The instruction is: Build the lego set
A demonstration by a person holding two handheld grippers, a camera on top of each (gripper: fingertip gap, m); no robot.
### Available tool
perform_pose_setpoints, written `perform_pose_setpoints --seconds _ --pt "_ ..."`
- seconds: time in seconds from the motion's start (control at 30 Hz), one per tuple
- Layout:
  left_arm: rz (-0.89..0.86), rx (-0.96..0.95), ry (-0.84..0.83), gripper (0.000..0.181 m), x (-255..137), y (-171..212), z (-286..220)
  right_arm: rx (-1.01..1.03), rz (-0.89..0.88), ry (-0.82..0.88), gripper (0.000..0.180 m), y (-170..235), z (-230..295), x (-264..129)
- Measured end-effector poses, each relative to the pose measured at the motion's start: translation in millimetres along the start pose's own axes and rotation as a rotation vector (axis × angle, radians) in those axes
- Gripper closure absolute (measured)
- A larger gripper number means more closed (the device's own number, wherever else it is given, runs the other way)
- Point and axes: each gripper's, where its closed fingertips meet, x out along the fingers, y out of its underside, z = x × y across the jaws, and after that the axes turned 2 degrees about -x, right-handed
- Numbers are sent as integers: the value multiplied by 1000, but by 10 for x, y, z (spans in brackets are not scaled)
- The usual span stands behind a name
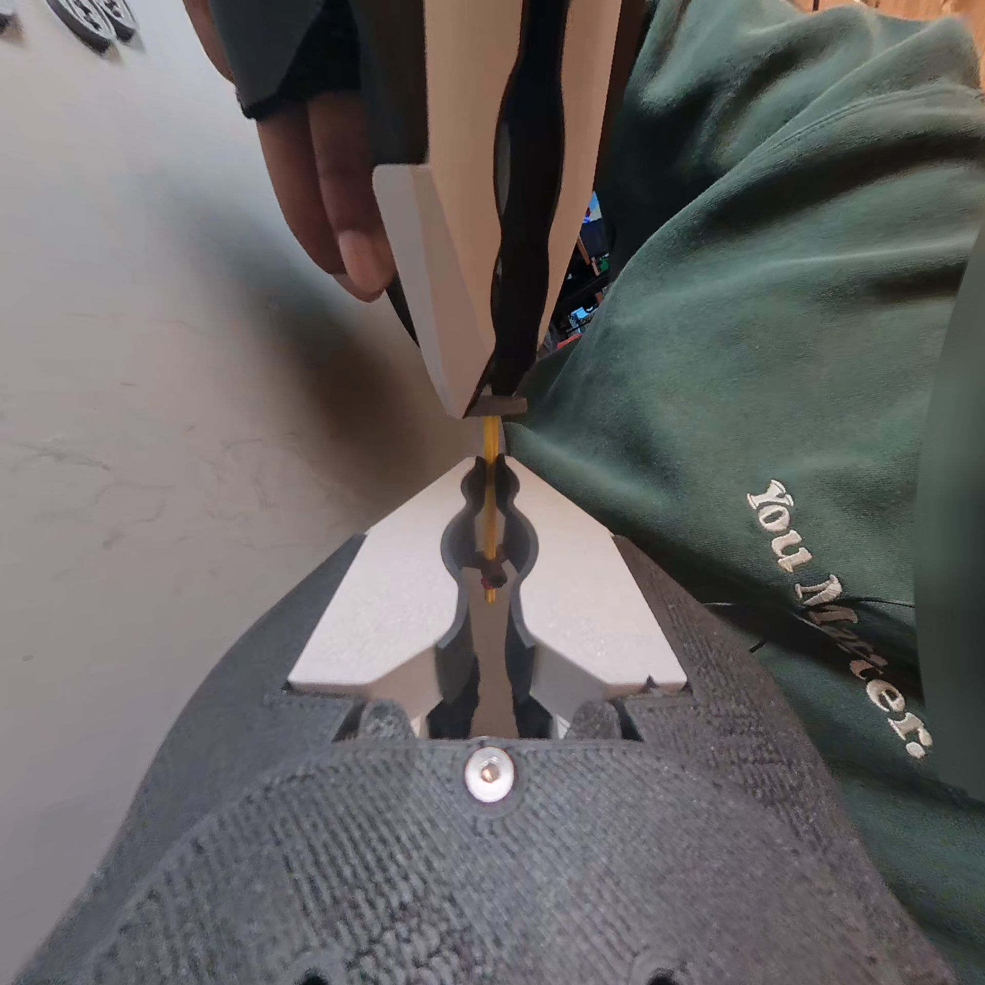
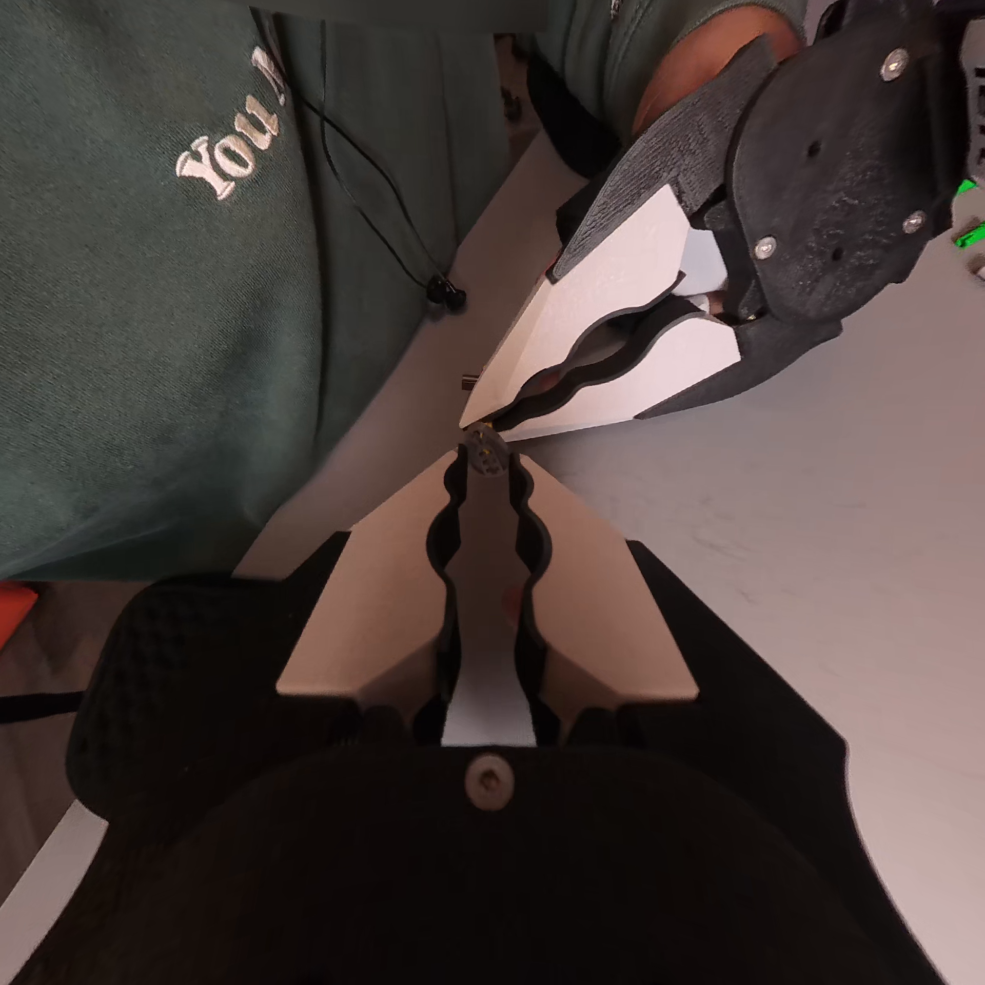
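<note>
Left wrist view: the left gripper (image 1: 489, 462) has its fingers nearly closed, clamping a thin yellow axle (image 1: 490, 511) that runs lengthwise between the pads, with a small dark red piece (image 1: 491, 575) on its near end. The far end of the axle meets a small dark grey disc (image 1: 500, 405) pinched at the tips of the right gripper (image 1: 493, 397), which enters from above. A hand (image 1: 330, 202) holds that gripper. A dark green sweatshirt (image 1: 746, 320) fills the right side and blocks the background. The white table (image 1: 133, 426) lies to the left, with dark round parts (image 1: 90, 21) at its far corner.

Right wrist view: the right gripper (image 2: 486, 457) is narrowly parted, tips closed on the grey disc (image 2: 486, 453). The left gripper (image 2: 495, 424) comes in from the upper right, tip to tip. The sweatshirt (image 2: 160, 320) covers the left; green pieces (image 2: 967, 234) lie at the right edge.
</note>
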Motion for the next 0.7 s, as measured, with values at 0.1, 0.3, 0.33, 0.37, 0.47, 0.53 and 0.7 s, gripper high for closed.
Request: perform_pose_setpoints --seconds 0.1,0.3,0.33,0.37,0.47,0.53,0.7 --pt "18 6 -7 181 18 27 5 -4 29 1 166 12 12 28" --pt "58 26 -33 181 54 90 29 -24 111 0 166 53 45 101" --pt "65 30 -40 181 60 102 35 -32 127 7 166 60 42 115" --pt "73 32 -41 181 66 114 36 -33 129 10 166 55 47 128" --pt "82 32 -47 181 75 124 46 -40 144 42 167 49 20 145" --pt "91 36 -46 181 84 138 43 -42 162 42 166 52 26 165" --pt "116 56 -39 181 107 180 21 -20 176 -6 167 52 64 212"
